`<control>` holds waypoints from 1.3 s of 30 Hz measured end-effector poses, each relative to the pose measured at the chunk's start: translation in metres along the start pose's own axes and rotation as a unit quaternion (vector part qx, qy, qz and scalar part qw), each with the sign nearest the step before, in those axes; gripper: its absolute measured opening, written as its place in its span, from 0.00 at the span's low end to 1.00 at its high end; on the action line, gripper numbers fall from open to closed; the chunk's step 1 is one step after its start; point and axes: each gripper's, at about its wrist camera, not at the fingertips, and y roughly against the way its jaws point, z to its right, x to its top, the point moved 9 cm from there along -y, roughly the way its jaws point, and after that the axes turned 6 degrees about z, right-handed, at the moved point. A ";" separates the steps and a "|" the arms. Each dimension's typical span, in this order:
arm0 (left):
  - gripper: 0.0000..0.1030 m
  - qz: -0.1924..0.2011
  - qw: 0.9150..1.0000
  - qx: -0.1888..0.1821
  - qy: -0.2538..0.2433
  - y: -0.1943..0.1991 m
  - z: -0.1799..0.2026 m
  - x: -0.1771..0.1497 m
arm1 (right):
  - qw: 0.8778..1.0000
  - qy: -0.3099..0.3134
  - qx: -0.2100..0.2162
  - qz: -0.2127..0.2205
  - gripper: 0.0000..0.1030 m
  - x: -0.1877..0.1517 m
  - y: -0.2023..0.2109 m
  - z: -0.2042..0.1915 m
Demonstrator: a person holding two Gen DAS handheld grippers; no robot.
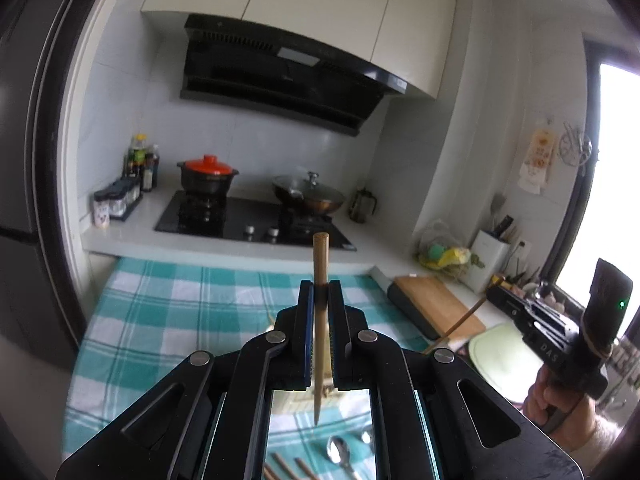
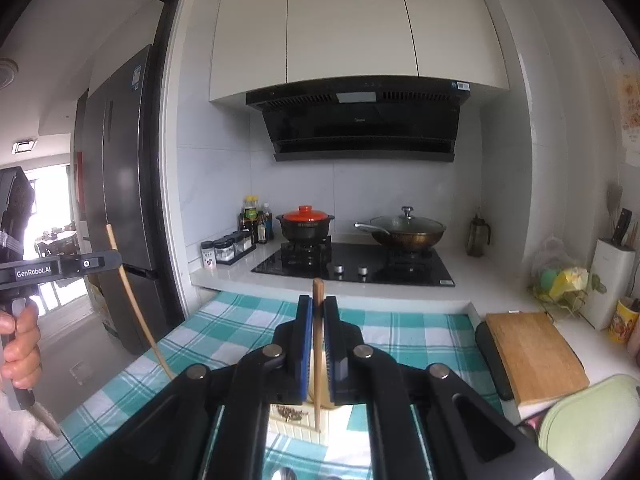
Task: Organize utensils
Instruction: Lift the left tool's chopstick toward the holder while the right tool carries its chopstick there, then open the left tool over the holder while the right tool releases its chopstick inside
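Closest to the lens in the left wrist view: left tool point(image 1: 320, 292), jaws pressed together on a bamboo chopstick point(image 1: 320, 312), lifted clear above the checked cloth point(image 1: 180, 312). Pale tan stick, square blunt end up, tapering to a thin point below the pads, standing nearly upright. Under it, reflected between the tool's arms, a metal spoon point(image 1: 338, 450) and two brown sticks point(image 1: 294, 468) lying on the cloth.

In the right wrist view, right tool point(image 2: 318, 312) likewise pinching a second chopstick point(image 2: 318, 344), darker brown at the top, slim, almost vertical, its tip over a cream holder point(image 2: 300, 420) on the cloth near the front edge of the surface.

Each tool visible from the other camera: the right one point(image 1: 496, 290) at the right edge with its stick slanting down, held by a hand point(image 1: 560, 400); the left one point(image 2: 114, 258) at the left edge, stick slanted, gripped by a hand point(image 2: 20, 344).

At the far edge of the surface, a black hob point(image 2: 356, 266) with a red-lidded pot point(image 2: 306, 222) and a lidded wok point(image 2: 408, 230). Wooden board point(image 2: 532, 356) at the right edge, a pale green board point(image 2: 592, 428) toward the near right corner.
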 end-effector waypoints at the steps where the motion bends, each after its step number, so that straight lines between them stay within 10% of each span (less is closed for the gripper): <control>1: 0.05 0.010 1.000 0.004 0.001 -0.007 0.001 0.006 | 1.000 0.007 -0.002 0.005 0.06 0.004 -0.007 -0.001; 13: 0.04 -0.042 0.997 0.056 0.030 -0.136 -0.024 -0.039 | 0.999 0.031 0.016 0.000 0.05 -0.030 -0.102 0.007; 24: 0.04 -0.070 0.996 0.050 0.031 -0.163 -0.028 -0.060 | 0.999 -0.022 0.045 0.012 0.05 -0.002 -0.132 0.017; 34: 0.06 -0.161 0.985 0.050 0.040 -0.203 -0.033 -0.113 | 0.984 -0.040 0.054 -0.163 0.06 -0.109 -0.202 0.011; 37: 0.29 -0.168 0.983 0.054 0.041 -0.198 -0.034 -0.116 | 0.983 -0.037 0.054 -0.170 0.16 -0.114 -0.198 0.007; 39: 0.52 -0.164 0.984 0.056 0.040 -0.184 -0.035 -0.110 | 0.986 -0.047 0.057 -0.152 0.48 -0.103 -0.183 0.008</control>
